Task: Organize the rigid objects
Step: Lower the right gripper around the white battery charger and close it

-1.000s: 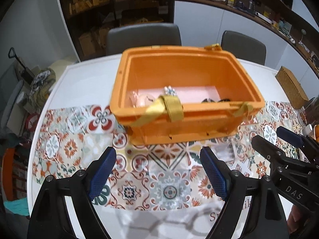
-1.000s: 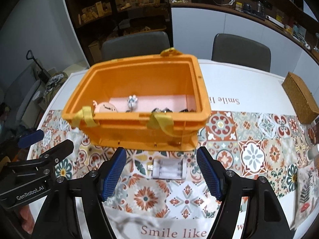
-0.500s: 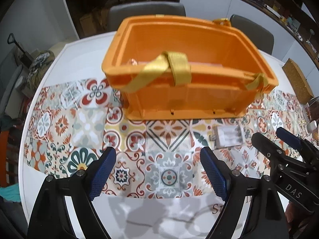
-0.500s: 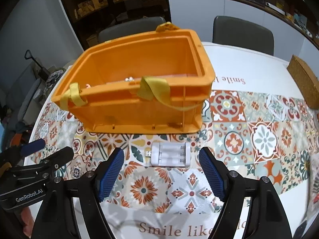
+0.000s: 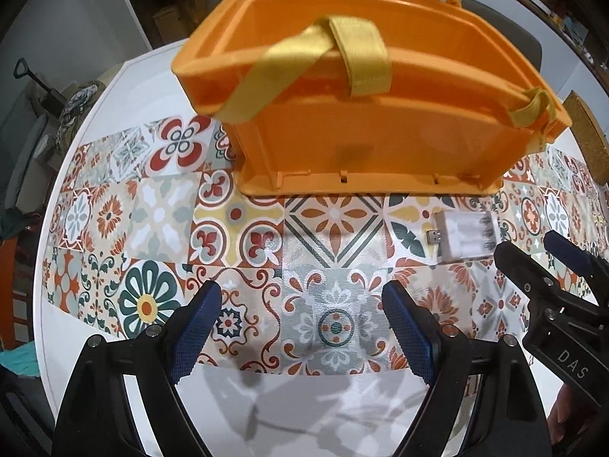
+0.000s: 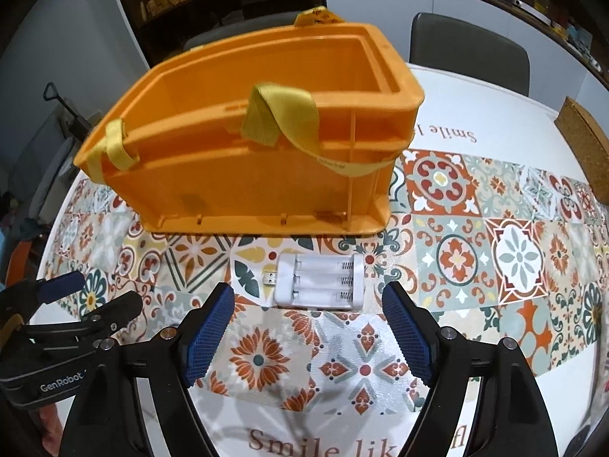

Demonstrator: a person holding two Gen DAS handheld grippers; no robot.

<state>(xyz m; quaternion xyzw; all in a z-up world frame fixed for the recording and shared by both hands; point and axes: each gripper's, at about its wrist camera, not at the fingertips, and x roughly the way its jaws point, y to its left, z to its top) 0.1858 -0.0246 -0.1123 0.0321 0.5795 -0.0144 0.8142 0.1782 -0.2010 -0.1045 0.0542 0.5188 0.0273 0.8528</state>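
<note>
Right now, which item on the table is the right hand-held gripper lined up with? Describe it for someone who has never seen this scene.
Find the orange crate on the patterned tile mat. Just in front of its near wall lies a white battery charger. It is the only white thing there, with empty slots, springs and a USB plug.

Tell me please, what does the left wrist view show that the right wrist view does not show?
Only the left wrist view shows the left gripper head-on, open over bare mat, and a shovel at the left edge. Only the right wrist view shows the right gripper with jaws opening in front of the charger, nothing between them, and the whole word "Smile". Both show the orange crate, its yellow straps, the charger, the tiled mat and the cork box.
</note>
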